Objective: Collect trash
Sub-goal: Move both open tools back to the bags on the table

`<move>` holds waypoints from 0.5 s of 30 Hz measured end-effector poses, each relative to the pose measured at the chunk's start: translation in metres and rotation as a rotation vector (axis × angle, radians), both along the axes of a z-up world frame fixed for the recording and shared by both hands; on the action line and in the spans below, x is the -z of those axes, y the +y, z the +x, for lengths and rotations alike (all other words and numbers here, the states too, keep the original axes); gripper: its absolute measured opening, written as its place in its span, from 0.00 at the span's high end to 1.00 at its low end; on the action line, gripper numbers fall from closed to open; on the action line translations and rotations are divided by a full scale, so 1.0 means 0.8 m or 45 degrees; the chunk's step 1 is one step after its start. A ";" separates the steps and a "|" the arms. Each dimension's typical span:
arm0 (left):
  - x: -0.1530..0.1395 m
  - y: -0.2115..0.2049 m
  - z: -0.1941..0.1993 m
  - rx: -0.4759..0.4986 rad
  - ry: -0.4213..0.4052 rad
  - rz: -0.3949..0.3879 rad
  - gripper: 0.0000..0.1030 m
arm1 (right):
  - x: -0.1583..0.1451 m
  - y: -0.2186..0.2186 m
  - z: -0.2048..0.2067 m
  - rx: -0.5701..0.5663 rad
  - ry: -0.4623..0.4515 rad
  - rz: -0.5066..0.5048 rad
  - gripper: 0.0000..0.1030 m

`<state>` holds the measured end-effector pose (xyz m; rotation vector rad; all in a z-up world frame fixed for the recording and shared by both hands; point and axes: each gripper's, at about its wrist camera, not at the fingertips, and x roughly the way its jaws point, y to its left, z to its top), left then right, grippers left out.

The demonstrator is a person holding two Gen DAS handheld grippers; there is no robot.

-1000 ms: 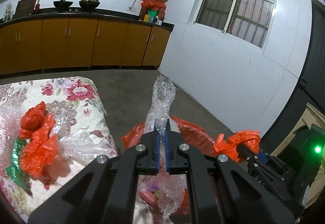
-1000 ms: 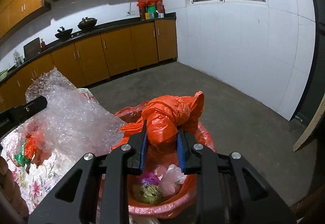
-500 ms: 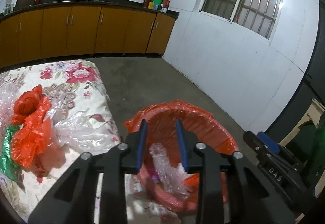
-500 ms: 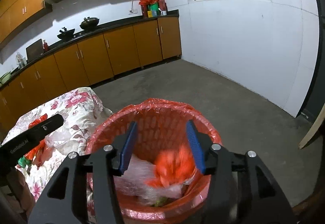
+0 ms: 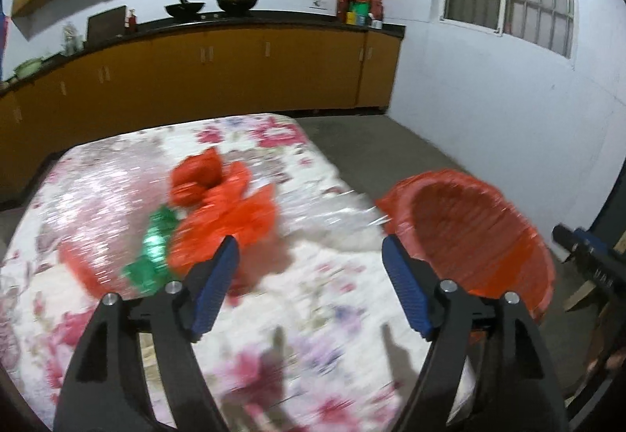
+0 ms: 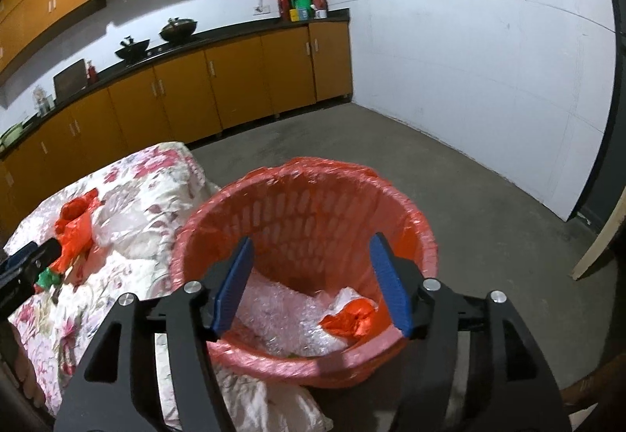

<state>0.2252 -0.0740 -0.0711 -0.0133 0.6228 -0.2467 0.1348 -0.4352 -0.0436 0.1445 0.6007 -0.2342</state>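
Observation:
A red basket lined with an orange bag [image 6: 309,220] stands beside the floral-covered table [image 6: 129,197]; it also shows in the left wrist view [image 5: 473,228]. Bubble wrap [image 6: 281,318] and a crumpled orange bag [image 6: 352,320] lie inside it. My right gripper [image 6: 311,283] is open and empty above the basket. My left gripper [image 5: 309,283] is open and empty over the table [image 5: 297,314], near crumpled orange bags [image 5: 227,205], a green wrapper [image 5: 152,252] and clear plastic [image 5: 336,213]. The same pile shows in the right wrist view [image 6: 74,228].
Orange kitchen cabinets [image 6: 219,87] with a dark counter run along the far wall. A white wall [image 6: 489,87] with a barred window is at the right. The grey concrete floor [image 6: 450,197] surrounds the basket. The left gripper's tip [image 6: 27,260] enters the right view.
Both grippers opened and dropped the bubble wrap and the orange bag into the basket. My left gripper has swung left over the table toward the remaining pile.

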 end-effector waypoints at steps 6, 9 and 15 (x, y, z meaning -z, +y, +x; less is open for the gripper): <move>0.002 0.060 -0.024 -0.117 -0.029 0.049 0.25 | 0.001 0.034 0.011 -0.091 0.015 -0.018 0.40; -0.001 0.087 -0.025 -0.175 -0.036 0.052 0.25 | 0.003 0.053 0.015 -0.136 0.021 -0.025 0.40; -0.024 0.156 0.008 -0.326 -0.083 0.032 0.25 | 0.006 0.088 0.027 -0.214 0.033 -0.025 0.40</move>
